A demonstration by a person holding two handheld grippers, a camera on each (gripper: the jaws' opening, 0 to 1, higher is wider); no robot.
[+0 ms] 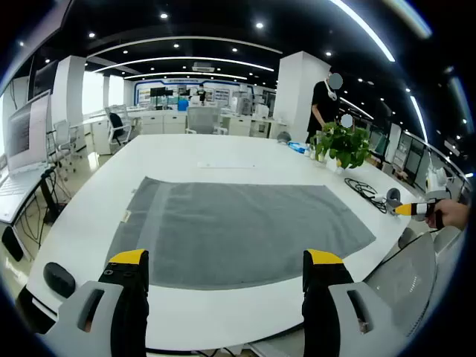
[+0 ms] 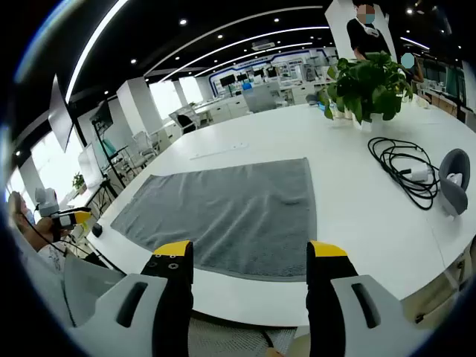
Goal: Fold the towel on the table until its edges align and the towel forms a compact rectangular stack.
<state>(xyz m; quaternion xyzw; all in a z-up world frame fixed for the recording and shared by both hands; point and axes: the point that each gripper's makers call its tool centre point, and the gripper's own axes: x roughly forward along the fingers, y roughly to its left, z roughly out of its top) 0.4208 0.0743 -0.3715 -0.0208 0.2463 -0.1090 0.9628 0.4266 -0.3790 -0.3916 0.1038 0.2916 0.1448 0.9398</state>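
Observation:
A grey towel (image 1: 238, 230) lies spread flat in a single layer on the white table (image 1: 216, 152). In the left gripper view my left gripper (image 1: 227, 260) is open, its yellow-tipped jaws held just above the table's near edge and short of the towel's near hem. The right gripper (image 1: 420, 210) comes in at the far right of that view, off the table. In the right gripper view the same towel (image 2: 230, 212) stretches away from my open right gripper (image 2: 249, 251), which hovers near the table's edge. The left gripper (image 2: 71, 218) appears at the far left there.
A potted green plant (image 1: 343, 143) stands at the table's far right, and the plant (image 2: 368, 85) is at the upper right in the right gripper view. A coiled black cable (image 2: 405, 167) and a grey round device (image 2: 454, 178) lie beside the towel. A person (image 1: 323, 104) stands behind the table.

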